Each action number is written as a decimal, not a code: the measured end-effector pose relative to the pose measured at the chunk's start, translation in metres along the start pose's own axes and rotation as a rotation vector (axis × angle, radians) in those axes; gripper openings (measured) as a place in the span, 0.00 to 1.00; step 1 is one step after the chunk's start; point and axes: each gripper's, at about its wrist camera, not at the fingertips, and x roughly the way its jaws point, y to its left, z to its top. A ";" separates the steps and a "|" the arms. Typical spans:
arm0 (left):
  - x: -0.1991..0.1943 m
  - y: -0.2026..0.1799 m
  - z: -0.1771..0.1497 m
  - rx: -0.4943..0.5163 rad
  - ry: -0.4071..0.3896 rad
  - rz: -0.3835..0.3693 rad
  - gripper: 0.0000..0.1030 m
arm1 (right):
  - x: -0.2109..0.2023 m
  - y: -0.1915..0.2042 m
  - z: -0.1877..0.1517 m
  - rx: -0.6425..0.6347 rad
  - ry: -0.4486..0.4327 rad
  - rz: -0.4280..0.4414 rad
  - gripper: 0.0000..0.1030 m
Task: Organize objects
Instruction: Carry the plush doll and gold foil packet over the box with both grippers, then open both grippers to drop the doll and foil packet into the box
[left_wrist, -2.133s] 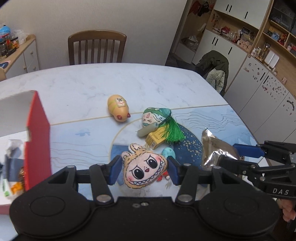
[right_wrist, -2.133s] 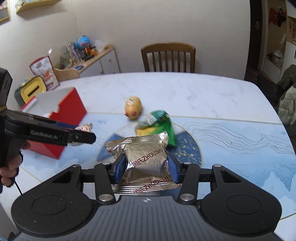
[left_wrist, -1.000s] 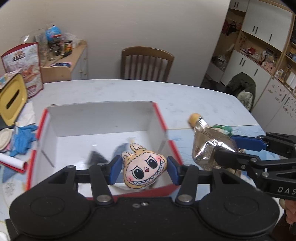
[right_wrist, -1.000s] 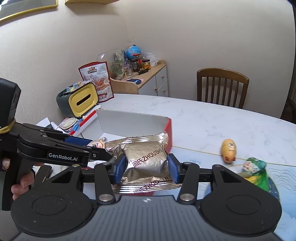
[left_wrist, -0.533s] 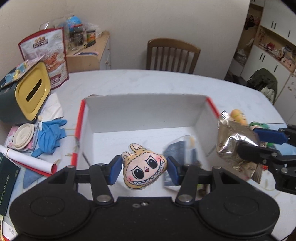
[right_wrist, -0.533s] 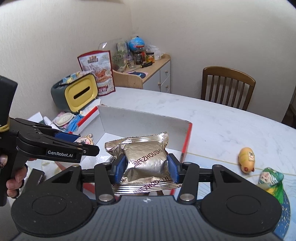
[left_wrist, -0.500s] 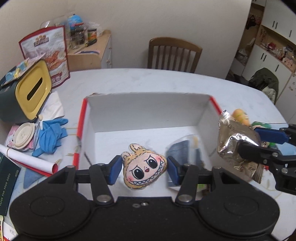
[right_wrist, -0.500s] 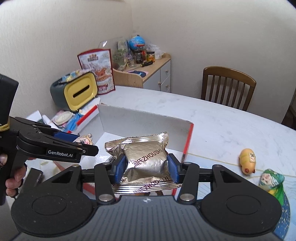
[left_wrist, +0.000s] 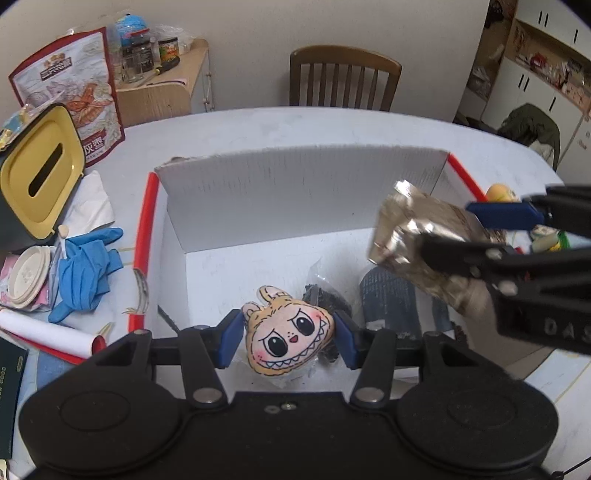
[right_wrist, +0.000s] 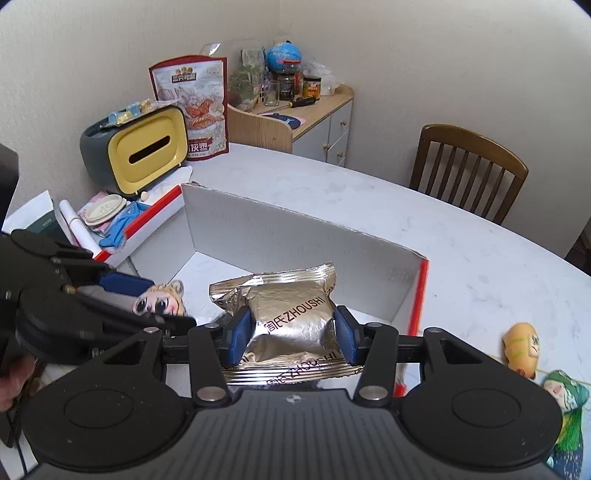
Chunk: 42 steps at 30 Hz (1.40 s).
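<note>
Both items hang over the open red-and-white box (left_wrist: 295, 192) — lower each one close to the floor before letting go, and keep them apart so neither lands on the dark packets (left_wrist: 391, 299) already inside. The left gripper (left_wrist: 290, 341) is clamped on a flat cartoon-face plush (left_wrist: 290, 338); the right gripper (right_wrist: 291, 334) squeezes a crinkled silver snack packet (right_wrist: 291, 314).

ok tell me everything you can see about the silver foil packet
The silver foil packet is a crinkled, shiny, puffed pouch with ribbed sealed ends and dark print reading ZHOUSHI. It looks sealed and full. The right gripper holds it by its sides between blue jaws, clear of the floor of the white box with red edges.
</note>
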 end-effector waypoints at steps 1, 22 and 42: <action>0.003 0.000 0.000 0.001 0.005 0.001 0.50 | 0.005 0.000 0.002 0.004 0.005 0.003 0.46; 0.033 0.005 0.002 0.008 0.089 0.010 0.51 | 0.060 0.005 -0.007 -0.011 0.131 -0.013 0.48; 0.015 0.001 0.000 -0.014 0.044 -0.004 0.61 | 0.032 -0.001 -0.002 0.030 0.088 0.033 0.49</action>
